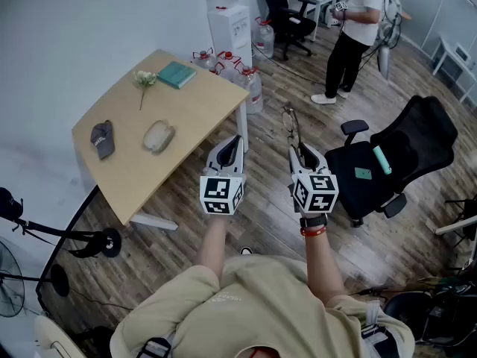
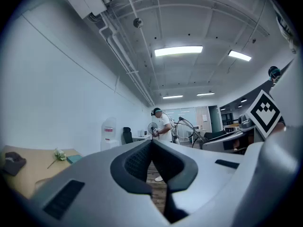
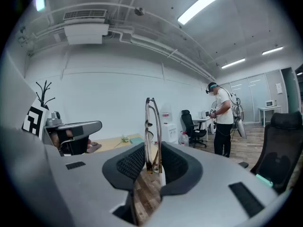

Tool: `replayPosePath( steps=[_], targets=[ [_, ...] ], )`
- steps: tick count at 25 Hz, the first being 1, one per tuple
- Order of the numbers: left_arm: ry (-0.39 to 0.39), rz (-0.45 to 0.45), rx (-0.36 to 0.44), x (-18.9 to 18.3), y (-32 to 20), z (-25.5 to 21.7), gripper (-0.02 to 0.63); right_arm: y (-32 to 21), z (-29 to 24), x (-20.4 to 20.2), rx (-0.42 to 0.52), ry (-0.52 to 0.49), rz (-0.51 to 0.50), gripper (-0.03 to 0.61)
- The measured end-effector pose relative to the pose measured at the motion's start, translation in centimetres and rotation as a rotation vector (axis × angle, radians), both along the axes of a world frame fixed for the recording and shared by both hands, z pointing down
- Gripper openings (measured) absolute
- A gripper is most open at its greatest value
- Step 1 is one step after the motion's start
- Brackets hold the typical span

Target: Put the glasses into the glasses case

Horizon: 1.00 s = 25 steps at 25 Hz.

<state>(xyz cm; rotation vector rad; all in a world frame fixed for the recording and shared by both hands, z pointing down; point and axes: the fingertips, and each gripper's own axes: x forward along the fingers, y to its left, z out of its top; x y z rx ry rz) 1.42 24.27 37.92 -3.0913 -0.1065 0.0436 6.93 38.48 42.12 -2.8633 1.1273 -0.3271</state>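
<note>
A pale oval glasses case lies on the wooden table at the left of the head view. The folded glasses stand upright between the pads of my right gripper, which is shut on them in the air over the floor, to the right of the table. In the right gripper view the glasses rise above the jaws. My left gripper hovers beside the table's near corner, shut with nothing in it; its fingertips meet.
On the table also lie a dark cap, a flower sprig and a teal book. A water dispenser and bottles stand behind it. A black office chair is at the right, and a person stands beyond.
</note>
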Motion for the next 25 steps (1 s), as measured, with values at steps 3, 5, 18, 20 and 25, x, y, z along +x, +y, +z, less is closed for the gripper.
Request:
replayPosePath(
  steps=[3, 5, 18, 20, 25],
  targets=[
    [-0.016, -0.024, 0.004, -0.5, -3.3, 0.1, 0.021, -3.4, -0.2, -0.2, 0.021, -0.015, -0.009, 0.11],
    [-0.035, -0.049, -0.001, -0.7, -5.5, 0.6, 0.021, -5.7, 0.1, -0.3, 0.032, -0.028, -0.029, 0.11],
    [-0.088, -0.282, -0.049, -2.6, -20.1, 3.6, 0.021, -23.6, 2.1, -0.4, -0.006, -0.046, -0.282, 0.114],
    [-0.091, -0.327, -0.052, -3.0, -22.4, 4.1, 0.021, -26.6, 2.5, -0.3, -0.009, -0.049, -0.33, 0.114],
    [-0.09, -0.469, -0.069, -2.5, -29.1, 5.3, 0.021, -34.9, 3.4, 1.6, -0.008, -0.06, -0.48, 0.114]
  ],
)
